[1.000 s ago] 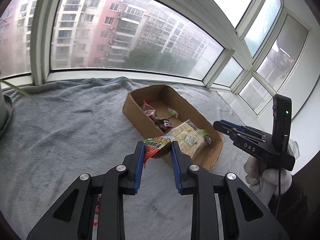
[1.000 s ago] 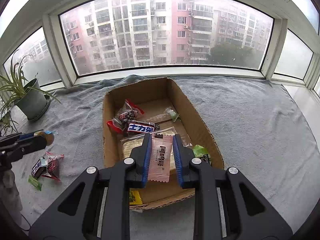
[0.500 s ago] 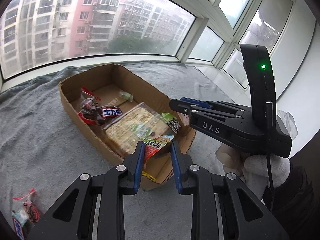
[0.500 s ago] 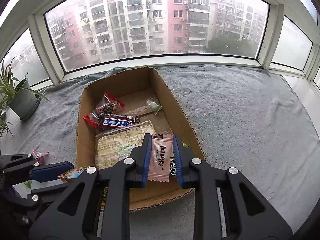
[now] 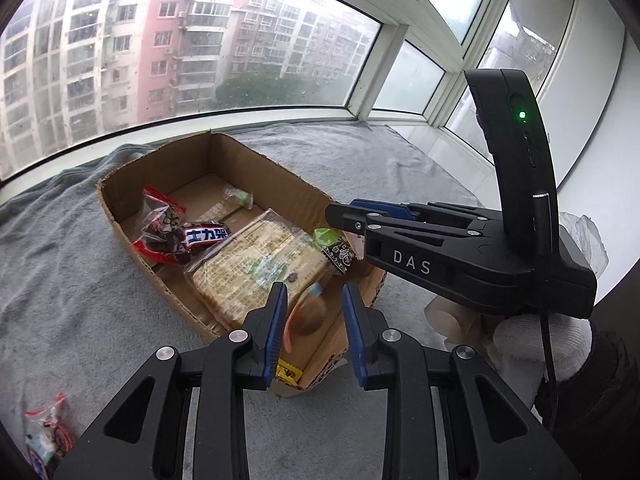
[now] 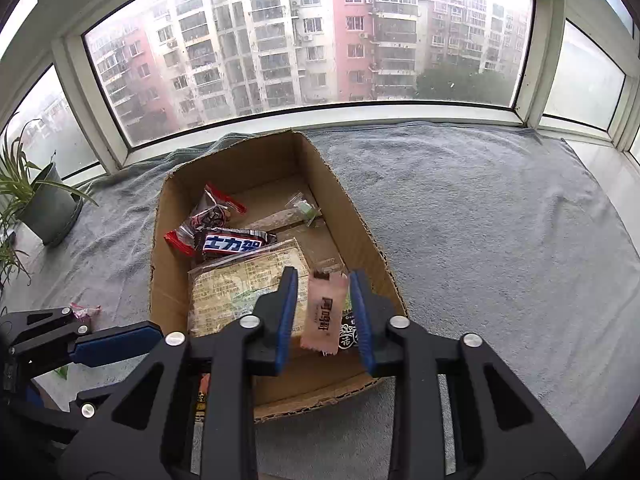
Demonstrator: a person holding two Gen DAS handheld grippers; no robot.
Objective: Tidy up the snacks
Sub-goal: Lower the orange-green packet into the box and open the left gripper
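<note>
- Currently, both my grippers hang over the near end of the cardboard box, each letting go of a snack.
- My right gripper: jaws opening, the pink wrapped snack loose between them, tilted, no pad pressing on it; it appears to be dropping into the box.
- My left gripper: jaws opening, a blurred red-and-brown packet between them, seemingly falling free above the box's near corner.
- Done so far, by my reading: the box already contains a large flat cracker pack, a chocolate bar, a red-edged clear packet, a small green sweet and a green-and-black packet.
- Left to do: at least one packet lies outside on the cloth, near left of the box; a small pink wrapper also lies there.
- Surface: a grey towel spread over a window ledge, creased toward the far edge.
- Room: a bay of large windows facing apartment blocks; a potted plant stands at the far left.
</note>
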